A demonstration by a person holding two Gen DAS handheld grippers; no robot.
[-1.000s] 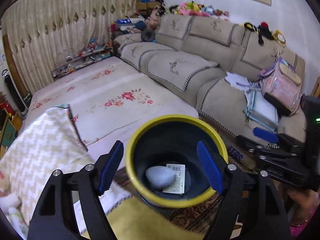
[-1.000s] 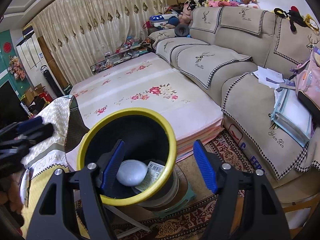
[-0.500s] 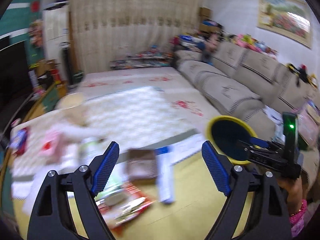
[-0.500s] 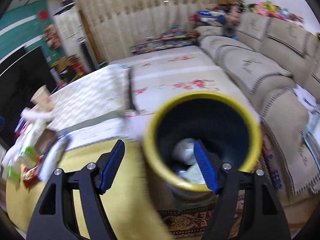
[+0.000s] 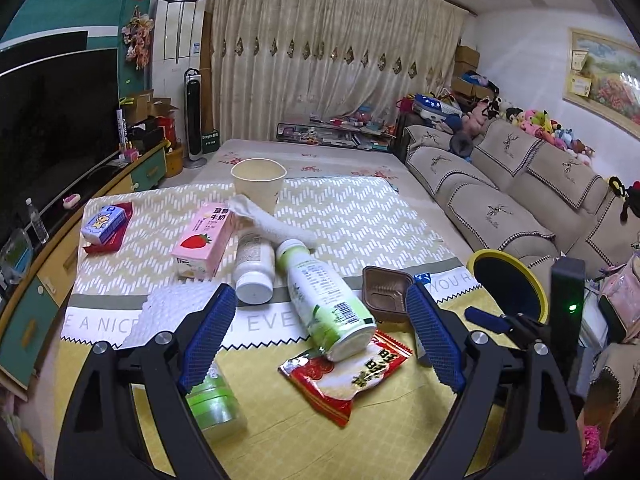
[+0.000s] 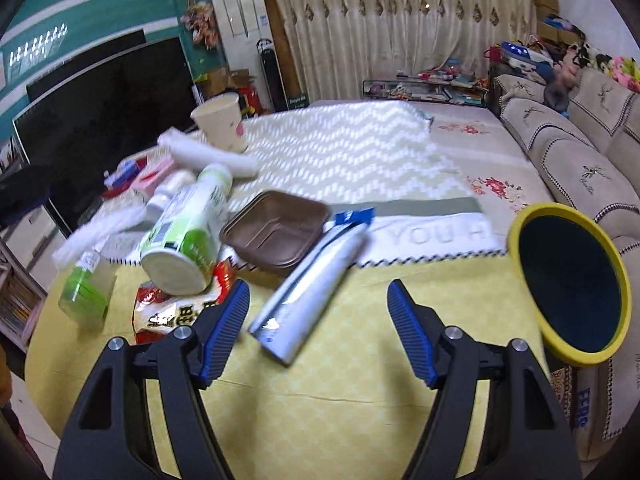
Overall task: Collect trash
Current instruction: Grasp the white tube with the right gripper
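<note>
Trash lies on a yellow-clothed table (image 5: 380, 420): a green-and-white bottle (image 5: 326, 300) on its side over a red snack wrapper (image 5: 348, 376), a brown plastic tray (image 5: 386, 294), a white pill bottle (image 5: 254, 268), a pink milk carton (image 5: 204, 238), a paper cup (image 5: 258, 184) and a silver tube (image 6: 312, 284). The yellow-rimmed bin (image 6: 572, 288) stands off the table's right edge. My left gripper (image 5: 320, 340) is open and empty over the bottle and wrapper. My right gripper (image 6: 318, 322) is open and empty, the silver tube between its jaws.
A small green-lidded jar (image 5: 212, 404) sits at the table's near left, white paper towel (image 5: 168, 312) behind it. A blue packet (image 5: 104, 222) lies far left. A beige sofa (image 5: 520, 208) runs along the right, a TV (image 5: 44, 120) on the left.
Both grippers have swung left, away from above the bin, toward the cluttered table. The bin now sits at the right edge of both views. Both stay open and empty.
</note>
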